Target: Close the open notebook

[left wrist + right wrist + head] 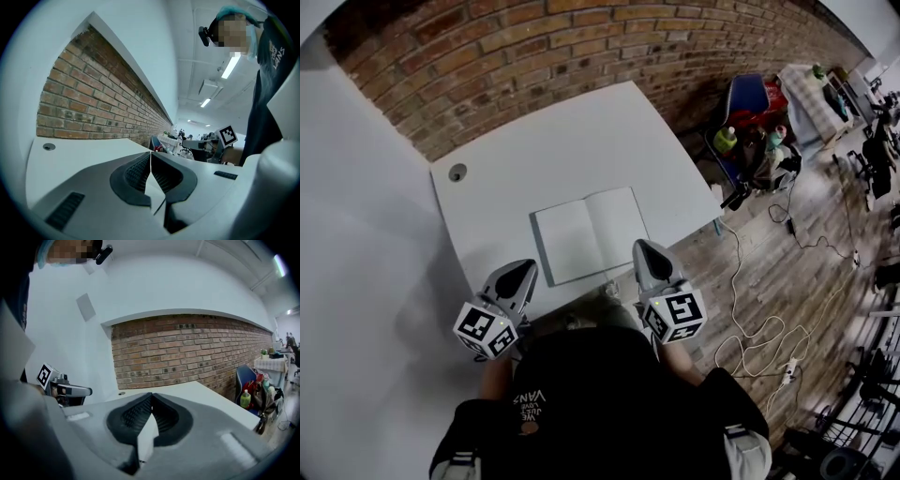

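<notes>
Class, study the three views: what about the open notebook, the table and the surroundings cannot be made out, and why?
- Notebook: head view, pages too small to tell blank from written; neither gripper view shows it.
- Table: head view, near edge partly covered by the left tongs and right tongs.
- Things around the blue chair: head view, too small to name.

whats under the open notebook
The notebook lies flat on the white table, and only tabletop shows around its edges. Anything directly beneath its pages is covered and cannot be seen.
</notes>
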Tool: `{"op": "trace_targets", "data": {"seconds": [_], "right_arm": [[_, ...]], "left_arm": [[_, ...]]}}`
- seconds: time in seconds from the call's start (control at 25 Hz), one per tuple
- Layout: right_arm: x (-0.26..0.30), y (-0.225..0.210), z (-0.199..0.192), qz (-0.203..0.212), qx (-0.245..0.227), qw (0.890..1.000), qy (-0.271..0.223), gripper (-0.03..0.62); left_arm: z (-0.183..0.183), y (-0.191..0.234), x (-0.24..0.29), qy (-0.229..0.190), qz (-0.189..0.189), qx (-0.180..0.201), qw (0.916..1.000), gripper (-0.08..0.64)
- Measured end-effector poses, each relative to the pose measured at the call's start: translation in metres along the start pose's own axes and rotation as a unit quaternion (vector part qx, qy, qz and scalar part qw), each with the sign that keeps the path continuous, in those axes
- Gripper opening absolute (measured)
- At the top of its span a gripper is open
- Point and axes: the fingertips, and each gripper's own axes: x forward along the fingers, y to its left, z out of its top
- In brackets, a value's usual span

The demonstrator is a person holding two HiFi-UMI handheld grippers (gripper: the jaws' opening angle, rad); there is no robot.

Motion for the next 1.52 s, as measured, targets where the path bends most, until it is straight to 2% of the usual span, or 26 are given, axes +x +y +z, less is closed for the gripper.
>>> {"op": "trace_targets", "data": {"seconds": [0.36, 0.68, 1.04, 1.24, 1.52], "right_arm": [[0.044, -0.034, 0.005, 0.032, -0.015, 0.999, 0.021, -0.002], [0.077, -0.055, -0.007, 0.059, -0.032, 0.996, 0.054, -0.002], [0.106, -0.071, -0.037, 0.087, -0.038, 0.990, 0.105, -0.002], [0.115, -0.075, -0.054, 0.097, -0.039, 0.986, 0.128, -0.002], [0.124, -0.076, -0.082, 0.111, -0.040, 0.979, 0.165, -0.002]], "left_arm": [[-0.005, 0.025, 0.031, -0.002, 0.052, -0.025, 0.9983, 0.009], [-0.022, 0.047, 0.050, 0.014, 0.105, -0.065, 0.9922, 0.009], [-0.049, 0.065, 0.058, 0.030, 0.167, -0.099, 0.9805, 0.009], [-0.068, 0.067, 0.059, 0.050, 0.168, -0.135, 0.9752, 0.011], [-0.092, 0.076, 0.059, 0.092, 0.195, -0.170, 0.9617, 0.011]]}}
